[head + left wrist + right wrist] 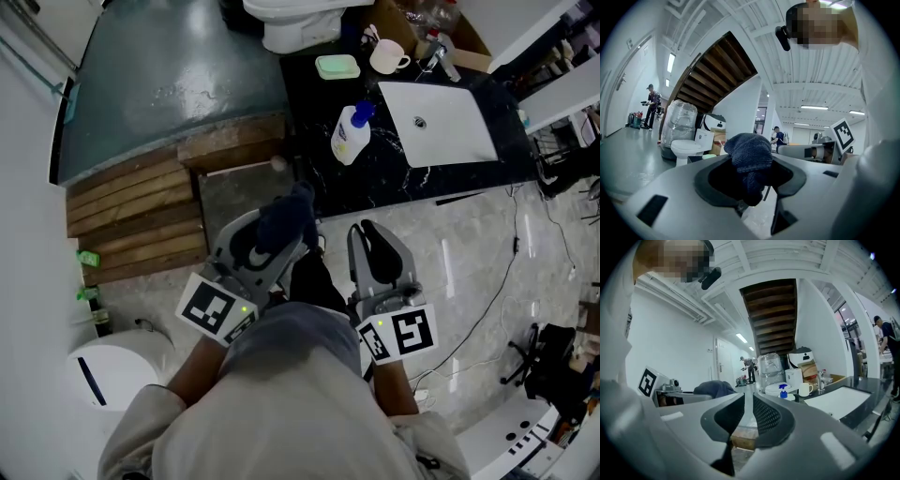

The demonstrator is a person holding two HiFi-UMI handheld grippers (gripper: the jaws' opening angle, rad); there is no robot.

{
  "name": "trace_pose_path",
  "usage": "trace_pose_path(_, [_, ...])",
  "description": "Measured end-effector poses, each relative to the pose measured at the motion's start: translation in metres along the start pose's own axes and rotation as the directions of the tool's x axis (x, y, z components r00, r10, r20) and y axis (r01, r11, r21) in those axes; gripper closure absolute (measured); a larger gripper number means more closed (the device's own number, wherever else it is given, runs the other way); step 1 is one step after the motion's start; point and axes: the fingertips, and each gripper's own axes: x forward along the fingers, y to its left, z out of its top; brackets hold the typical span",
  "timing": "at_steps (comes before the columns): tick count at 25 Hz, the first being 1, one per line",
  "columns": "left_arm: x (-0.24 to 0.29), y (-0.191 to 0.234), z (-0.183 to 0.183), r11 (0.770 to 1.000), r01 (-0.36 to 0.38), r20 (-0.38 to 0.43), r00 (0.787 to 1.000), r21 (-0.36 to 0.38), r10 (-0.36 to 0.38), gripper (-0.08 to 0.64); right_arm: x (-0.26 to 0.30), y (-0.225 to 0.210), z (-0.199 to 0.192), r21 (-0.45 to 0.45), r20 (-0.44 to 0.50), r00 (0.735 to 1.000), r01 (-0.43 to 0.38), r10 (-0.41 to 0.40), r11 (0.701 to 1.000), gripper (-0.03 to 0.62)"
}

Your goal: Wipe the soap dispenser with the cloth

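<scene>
Black marble makes up the desk [375, 192] ahead of the person, with a white sink [441, 122] sunk into its right half. Nearer, over the pale floor, both tools point level toward that desk, well short of it. The left tongs [750, 180] are clamped on a dark blue cloth [286, 223], which bunches up in a rounded wad above the jaws and hangs down between them. The right tongs [749, 404] stand only a slit apart, with nothing between them; floor and a wooden edge show through the gap. The soap dispenser [350, 134], a white bottle with a yellow label and a blue pump, stands on the desk just left of the sink's near corner, apart from both tools. Farther back on the desk a white mug [387, 56] sits beside a pale green soap dish [337, 67].
</scene>
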Motion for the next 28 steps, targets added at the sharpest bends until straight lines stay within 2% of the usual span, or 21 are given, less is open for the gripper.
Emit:
trace_pose_path(11, [0.06, 0.032, 0.0, 1.0, -0.018, -0.045, 0.999, -0.017, 0.017, 0.38, 0.051, -0.053, -0.002, 0.04, -0.028, 0.999, -0.022, 0.023, 0.999, 0.566])
trace_pose_path(23, [0.126, 0.056, 0.023, 0.997, -0.07, -0.011, 0.997, 0.012, 0.07, 0.38, 0.091, -0.113, 0.013, 0.02, -0.016, 0.997, -0.077, 0.077, 0.997, 0.557])
trace_pose_path(28, [0.145, 0.061, 0.03, 0.993, -0.112, 0.012, 0.994, 0.033, 0.112, 0.38, 0.1, -0.132, 0.017, 0.0, -0.006, 0.992, -0.125, 0.125, 0.992, 0.537])
